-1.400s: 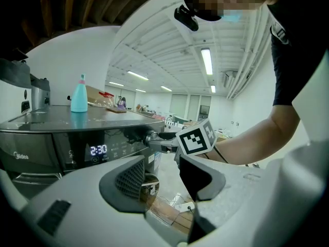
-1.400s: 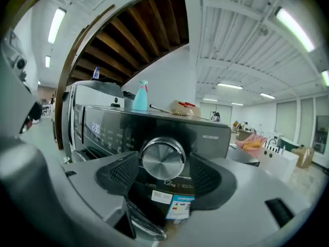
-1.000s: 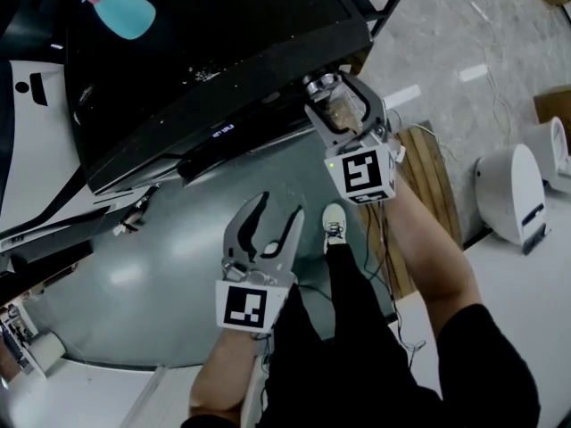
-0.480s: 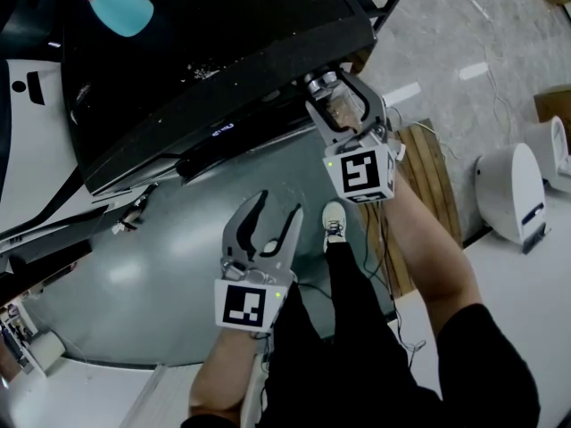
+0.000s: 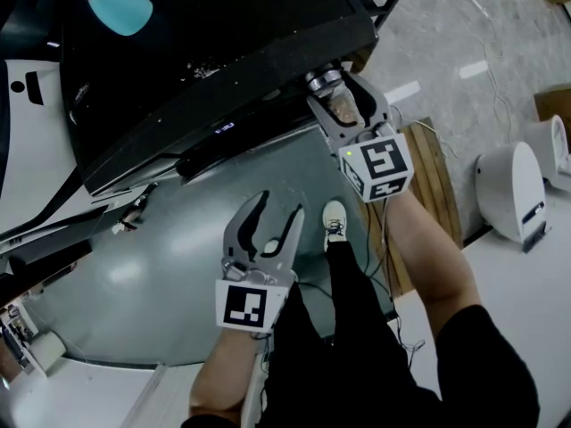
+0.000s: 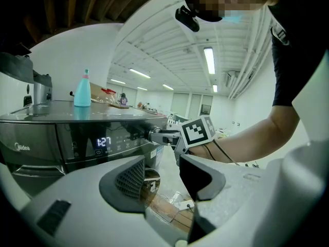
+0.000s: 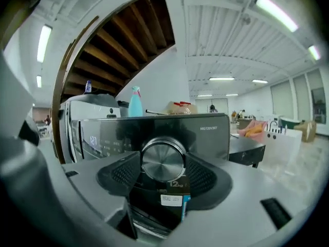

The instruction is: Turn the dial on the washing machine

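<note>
The dark washing machine (image 5: 214, 52) shows a lit display (image 6: 104, 142) on its front panel (image 7: 205, 133). Its round silver dial (image 7: 163, 160) sits at the panel's right end (image 5: 324, 80). My right gripper (image 5: 335, 92) reaches to it, and both pads press the dial's sides in the right gripper view; the jaws have just been closing onto it. The left gripper view shows that gripper (image 6: 157, 136) side-on at the dial. My left gripper (image 5: 278, 208) hangs lower, in front of the machine, open with nothing between its fingers (image 6: 126, 181).
A blue spray bottle (image 5: 111, 3) stands on the machine's top at the back left. A wooden pallet (image 5: 433, 176) lies on the floor to the right, a white appliance (image 5: 513, 190) beyond it. The person's shoe (image 5: 333, 221) is below the dial.
My right gripper has rolled clockwise on the dial; its marker cube has swung to the right. The left gripper has stayed still.
</note>
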